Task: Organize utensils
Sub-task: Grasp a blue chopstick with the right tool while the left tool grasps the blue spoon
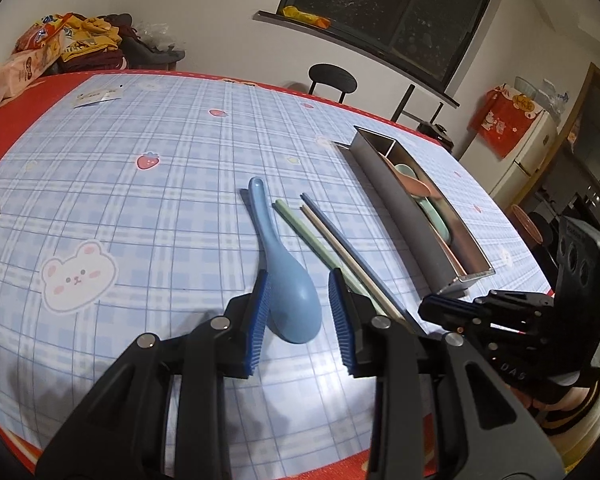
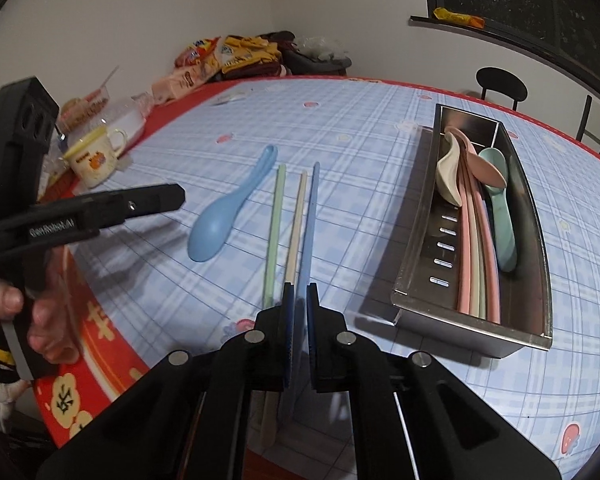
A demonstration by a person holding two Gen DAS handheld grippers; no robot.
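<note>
My right claw (image 2: 300, 294) was clamped on the near end of the blue chopstick (image 2: 309, 220), which ran away from me across the bench (image 2: 360, 128). The beige chopstick (image 2: 296, 224) lay just beside it on the left, and the green chopstick (image 2: 274, 220) lay a little further left, apart from both.

My left claw (image 1: 300, 316) stood apart, its pads on either side of the bowl of the blue spoon (image 1: 290, 296). The left pad lay against the bowl's edge; the right pad was clear of it. The spoon rested flat on the checked cloth, handle pointing away.

The steel utensil tray (image 2: 414, 240) stood to the right of the chopsticks, well apart from them. It held a cream spoon (image 2: 450, 176), a pink spoon (image 2: 488, 168), a mint spoon (image 2: 504, 232) and several pastel chopsticks (image 2: 476, 248).
</note>
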